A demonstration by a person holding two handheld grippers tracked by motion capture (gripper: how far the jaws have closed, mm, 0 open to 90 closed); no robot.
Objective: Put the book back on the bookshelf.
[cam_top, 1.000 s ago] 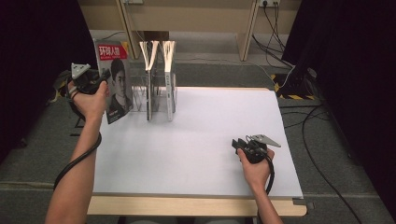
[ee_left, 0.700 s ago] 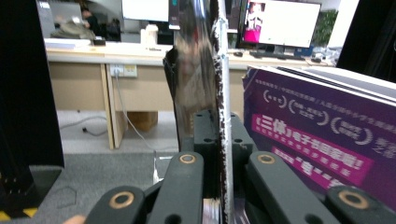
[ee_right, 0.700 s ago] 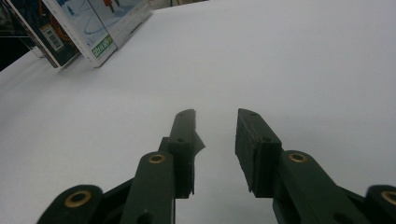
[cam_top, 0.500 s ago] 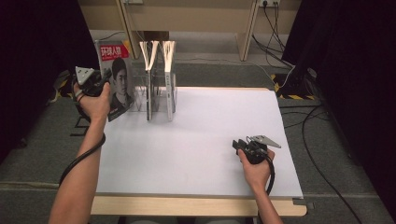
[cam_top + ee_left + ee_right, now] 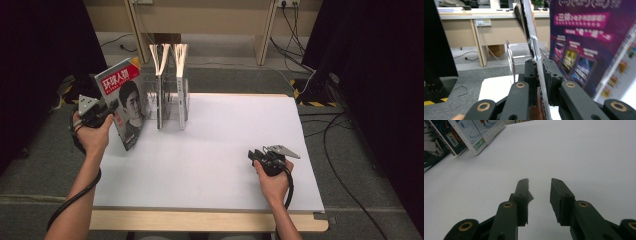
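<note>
Two tools going here: our left tool [image 5: 111, 106] has the magazine [image 5: 124, 107] by its edge at the bench's [image 5: 225, 150] left side, just beside the clear rack [image 5: 170, 102] with two more magazines standing in it. Its jaws have just been easing apart a bit, but in the left gripper view the spine [image 5: 536, 62] sits right between the pads [image 5: 530, 72], so we'd say it's clamped. The magazine stands tilted, its bottom corner at the bench edge. Our right tool [image 5: 255, 156] rests on the white bench, jaws partly apart, nothing in them.
</note>
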